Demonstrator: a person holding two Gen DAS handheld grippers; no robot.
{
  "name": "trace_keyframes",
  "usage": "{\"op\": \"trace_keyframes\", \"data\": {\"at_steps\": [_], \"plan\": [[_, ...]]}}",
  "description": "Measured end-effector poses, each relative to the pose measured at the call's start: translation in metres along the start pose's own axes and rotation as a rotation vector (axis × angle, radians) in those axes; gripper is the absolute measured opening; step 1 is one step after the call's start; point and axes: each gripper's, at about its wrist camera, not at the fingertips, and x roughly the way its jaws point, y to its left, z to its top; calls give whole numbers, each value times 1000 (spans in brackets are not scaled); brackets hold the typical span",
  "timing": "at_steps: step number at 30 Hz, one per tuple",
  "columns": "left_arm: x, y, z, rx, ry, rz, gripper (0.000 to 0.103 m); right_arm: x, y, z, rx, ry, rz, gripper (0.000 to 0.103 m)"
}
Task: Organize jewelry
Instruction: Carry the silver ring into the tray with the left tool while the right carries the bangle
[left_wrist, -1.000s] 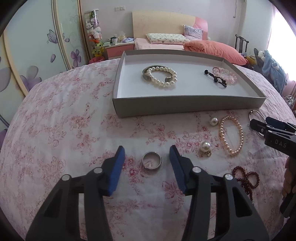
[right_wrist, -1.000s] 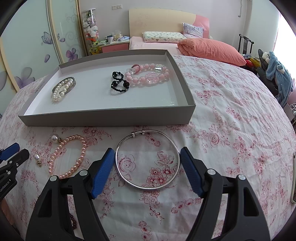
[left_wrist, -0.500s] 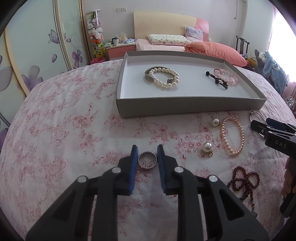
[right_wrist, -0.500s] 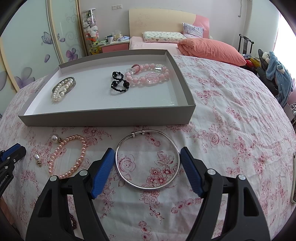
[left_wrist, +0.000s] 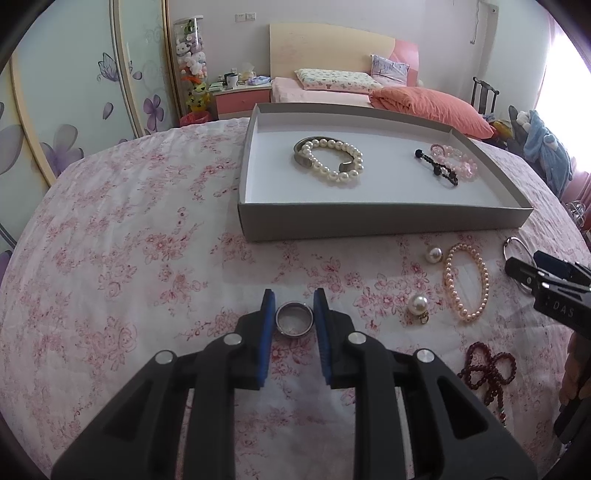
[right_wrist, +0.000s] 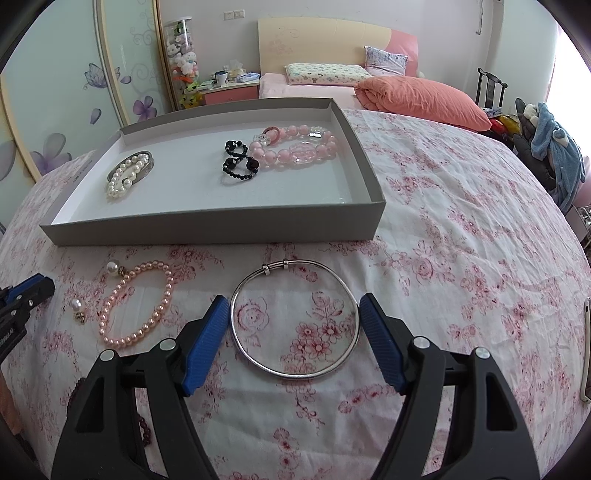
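Observation:
My left gripper (left_wrist: 294, 314) is shut on a silver ring (left_wrist: 294, 323), holding it just above the floral cloth. My right gripper (right_wrist: 294, 328) is open, its blue pads on either side of a thin silver bangle (right_wrist: 294, 318) that lies on the cloth. The grey tray (left_wrist: 384, 223) holds a white pearl bracelet (left_wrist: 334, 162), a black bead piece (left_wrist: 437, 168) and a pink bead bracelet (left_wrist: 456, 160). The tray also shows in the right wrist view (right_wrist: 221, 225).
On the cloth lie a pink pearl bracelet (left_wrist: 466, 280), two pearl earrings (left_wrist: 418, 305) (left_wrist: 433, 254) and a dark red bead strand (left_wrist: 489, 369). A phone edge (right_wrist: 586, 350) sits at far right. A bed and a wardrobe stand behind.
My left gripper closed on the silver ring, lifted slightly and drew back from the tray. The right gripper has stayed still around the bangle.

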Motion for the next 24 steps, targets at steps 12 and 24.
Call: {"op": "trace_keyframes", "data": {"at_steps": [12,24], "plan": [[0,4,-2,-19,-4,-25,22,-3,-2,-6,-3,2,-1,73],[-3,8,-2,-28,-27,-43,22,-8,-7,-8,20,-17,18,72]]}}
